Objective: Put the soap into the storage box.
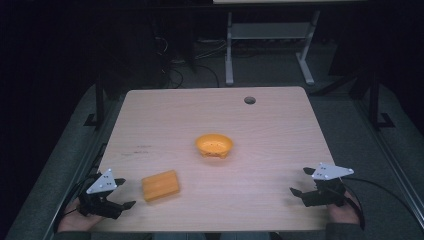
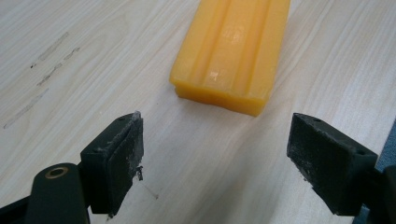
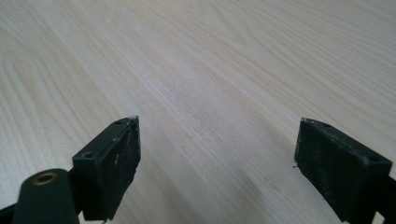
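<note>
Looking down my left gripper (image 2: pixel 217 144), jaws spread wide and empty, with the orange block (image 2: pixel 231 49) lying flat on the tabletop (image 2: pixel 93 56) just ahead of them. Right gripper (image 3: pixel 217 149) jaws wide too, bare wood between. Orange bowl (image 1: pixel 214 145) sits mid-tabletop, well apart.

I've got the block (image 1: pixel 160 185) lying flat on the table (image 1: pixel 280 125) near the front-left corner, just right of my left gripper (image 1: pixel 123 193), not touching. Bowl (image 1: pixel 214 145) sits mid-table, behind & right of the block, well apart. My right gripper (image 1: pixel 302 181) is at front right, w/ bare tabletop ahead.
</note>
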A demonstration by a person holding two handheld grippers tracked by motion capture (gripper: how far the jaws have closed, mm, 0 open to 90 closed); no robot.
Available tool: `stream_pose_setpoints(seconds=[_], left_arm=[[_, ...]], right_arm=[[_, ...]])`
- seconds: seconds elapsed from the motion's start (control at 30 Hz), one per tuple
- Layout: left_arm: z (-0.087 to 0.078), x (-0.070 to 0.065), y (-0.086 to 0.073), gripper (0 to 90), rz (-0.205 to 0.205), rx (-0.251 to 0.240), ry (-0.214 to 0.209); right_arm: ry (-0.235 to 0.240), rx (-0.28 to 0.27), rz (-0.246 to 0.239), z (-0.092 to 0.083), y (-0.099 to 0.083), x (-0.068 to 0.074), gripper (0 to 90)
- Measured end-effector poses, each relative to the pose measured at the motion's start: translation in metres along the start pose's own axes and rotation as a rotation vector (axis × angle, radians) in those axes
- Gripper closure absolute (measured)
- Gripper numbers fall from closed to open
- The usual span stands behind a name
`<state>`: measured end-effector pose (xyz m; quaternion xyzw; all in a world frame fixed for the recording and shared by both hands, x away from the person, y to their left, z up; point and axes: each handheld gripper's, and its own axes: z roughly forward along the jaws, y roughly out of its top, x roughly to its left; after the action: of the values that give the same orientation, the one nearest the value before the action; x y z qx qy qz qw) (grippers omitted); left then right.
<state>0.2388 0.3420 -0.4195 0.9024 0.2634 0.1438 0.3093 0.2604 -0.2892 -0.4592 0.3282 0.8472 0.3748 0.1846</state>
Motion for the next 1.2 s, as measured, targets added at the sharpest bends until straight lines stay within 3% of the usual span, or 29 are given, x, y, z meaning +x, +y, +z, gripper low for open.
stream_pose_setpoints(seconds=[0.5,1.03,1.2], left_arm=[[0.000,0.001,0.000,18.1,0.011,0.019,0.011],[0.007,-0.001,0.027,18.1,0.070,0.036,-0.021],[0.011,-0.002,0.038,18.1,0.089,0.056,-0.038]], right_arm=[[-0.001,-0.002,0.002,-0.002,-0.001,0.001,13.9],[0.006,0.005,-0.006,0.000,-0.001,0.003,13.9],[0.004,-0.014,-0.004,-0.003,0.000,0.005,13.9]])
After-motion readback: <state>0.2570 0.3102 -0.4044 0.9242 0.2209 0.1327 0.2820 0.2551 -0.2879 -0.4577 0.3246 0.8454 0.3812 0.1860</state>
